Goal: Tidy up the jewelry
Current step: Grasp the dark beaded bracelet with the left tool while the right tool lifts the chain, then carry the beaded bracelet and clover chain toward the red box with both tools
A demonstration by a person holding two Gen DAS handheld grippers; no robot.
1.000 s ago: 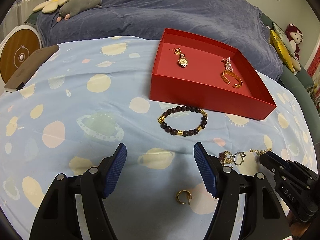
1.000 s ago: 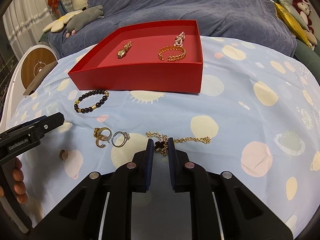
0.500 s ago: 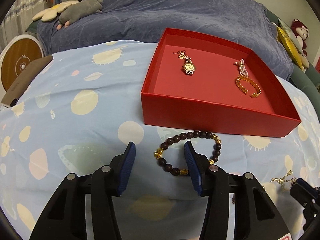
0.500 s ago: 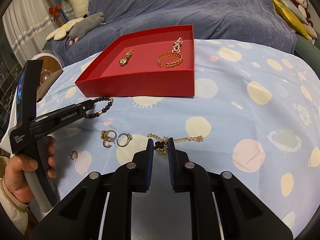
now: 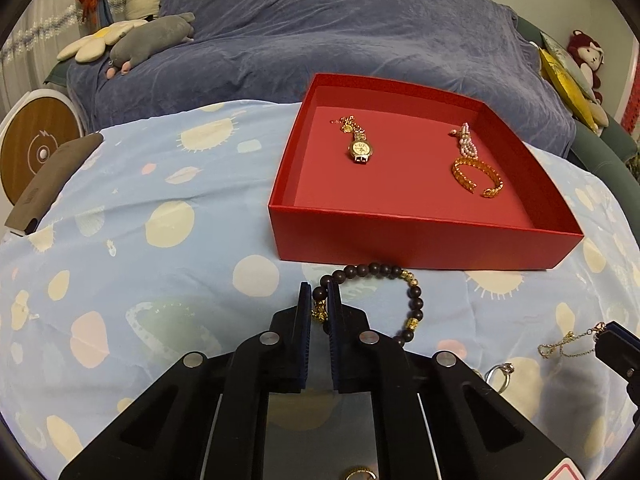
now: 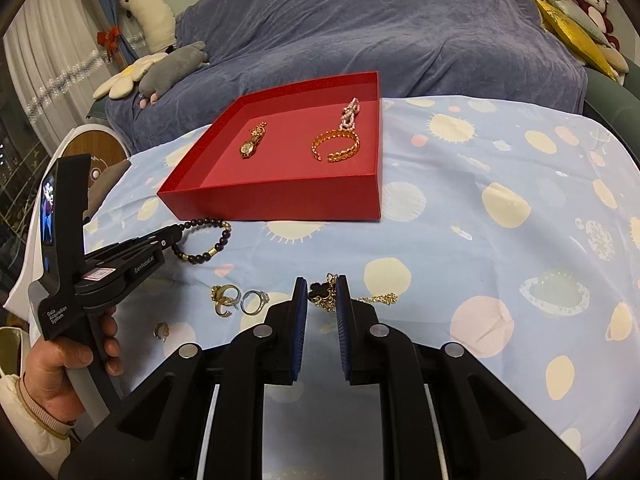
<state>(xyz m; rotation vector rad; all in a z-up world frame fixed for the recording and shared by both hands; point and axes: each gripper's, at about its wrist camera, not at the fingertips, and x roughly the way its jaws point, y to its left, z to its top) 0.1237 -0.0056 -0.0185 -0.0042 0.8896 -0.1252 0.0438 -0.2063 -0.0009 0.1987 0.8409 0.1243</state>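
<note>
Beaded bracelet [image 5: 370, 294]: your left gripper [image 5: 319, 300] has its pads pinched on the loop's left side, at the gold charm; the rest of the loop lies on the cloth, curving right of the jaws at lower centre of the left view.
Left gripper state: closed tight on the bracelet.
Right gripper [image 6: 322, 294]: jaws nearly together, gripping the black clover of the gold chain necklace [image 6: 352, 296] at centre of its frame.
Red box [image 5: 420, 240]: straight beyond your left jaws, near wall just past the beads, long side running across the frame.
Nearer hand: the left, I judge; you lift up and over that wall.
Loose rings [image 6: 240, 300]: left of the right jaws, not yet boxed.
</note>
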